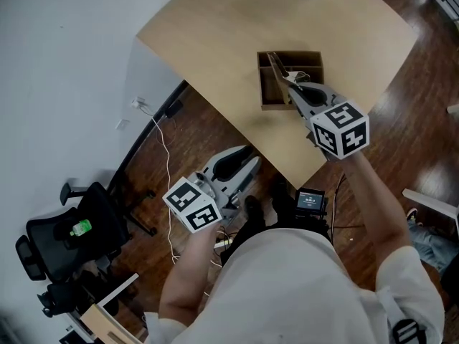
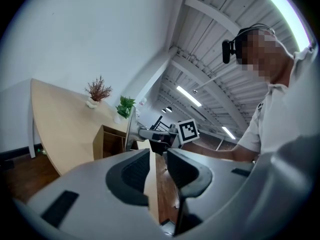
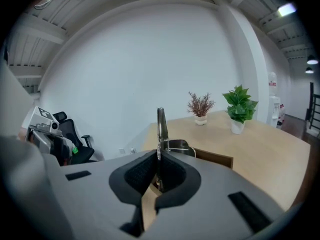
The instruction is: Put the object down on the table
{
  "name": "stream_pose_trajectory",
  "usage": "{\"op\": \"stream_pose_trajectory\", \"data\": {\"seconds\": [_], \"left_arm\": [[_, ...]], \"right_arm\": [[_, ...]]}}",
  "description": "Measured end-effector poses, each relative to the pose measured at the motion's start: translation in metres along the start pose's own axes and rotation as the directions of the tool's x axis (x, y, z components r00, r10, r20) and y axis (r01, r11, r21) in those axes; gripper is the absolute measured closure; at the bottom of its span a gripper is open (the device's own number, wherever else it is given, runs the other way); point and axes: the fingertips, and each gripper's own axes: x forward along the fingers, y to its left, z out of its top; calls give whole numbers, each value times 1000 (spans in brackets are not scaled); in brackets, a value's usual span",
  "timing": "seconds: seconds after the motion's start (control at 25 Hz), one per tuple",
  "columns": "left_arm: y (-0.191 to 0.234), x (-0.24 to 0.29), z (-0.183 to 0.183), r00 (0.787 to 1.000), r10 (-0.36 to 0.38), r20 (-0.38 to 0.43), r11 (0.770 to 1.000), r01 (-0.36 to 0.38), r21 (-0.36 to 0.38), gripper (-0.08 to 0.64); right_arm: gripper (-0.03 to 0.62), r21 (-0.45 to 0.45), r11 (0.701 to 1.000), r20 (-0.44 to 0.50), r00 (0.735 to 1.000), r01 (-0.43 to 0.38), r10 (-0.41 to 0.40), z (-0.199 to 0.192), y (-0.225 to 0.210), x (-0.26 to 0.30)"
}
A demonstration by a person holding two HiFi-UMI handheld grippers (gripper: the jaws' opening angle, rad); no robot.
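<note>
A slim metal utensil [image 3: 160,121] is gripped upright between the jaws of the right tool [image 3: 159,176], which are clenched on its lower end. In the head view the utensil [image 1: 278,67] is seen projecting from the right tool [image 1: 292,84] over the open wooden box [image 1: 269,102], its far end lying across the box's inner divider; whether it touches the wood cannot be told. The box is set on the light wooden tabletop [image 1: 215,34], near the edge closest to the person.

The left tool [image 1: 247,160] is held low and well apart from the box, off the tabletop's edge and above the dark wood floor [image 1: 208,138]. In its own view the jaws of the left tool [image 2: 157,156] are seen slightly parted with nothing between them; only the tabletop edge and floor are visible through the gap.

At the far side of the tabletop a dried reddish plant [image 3: 201,106] and a green plant [image 3: 240,106] are placed in small white pots. A black office chair [image 1: 72,242] is seen by the white wall, and a white cable [image 1: 161,142] is trailed across the floor
</note>
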Motion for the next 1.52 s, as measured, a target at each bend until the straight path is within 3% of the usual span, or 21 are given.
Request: {"op": "stream_pose_trajectory", "data": {"seconds": [0.48,0.96,1.24,1.52], "left_arm": [[20,20,-6,999,-17,-41,1000,16,-17,463],[24,22,-14,998,-23,-54,999,20,-49,463],[27,20,-17,998,-17,-53,998,14,-58,463],[28,15,-18,998,-24,-53,998,20,-67,463]], "right_arm": [[588,-4,1000,-121,992,-28,27,-31,-15,47],[587,13,993,-250,961,-114,113,-60,-16,79],[586,2,991,-251,960,-131,127,-65,-18,83],[554,-87,988,-234,967,-125,102,-56,-16,80]]}}
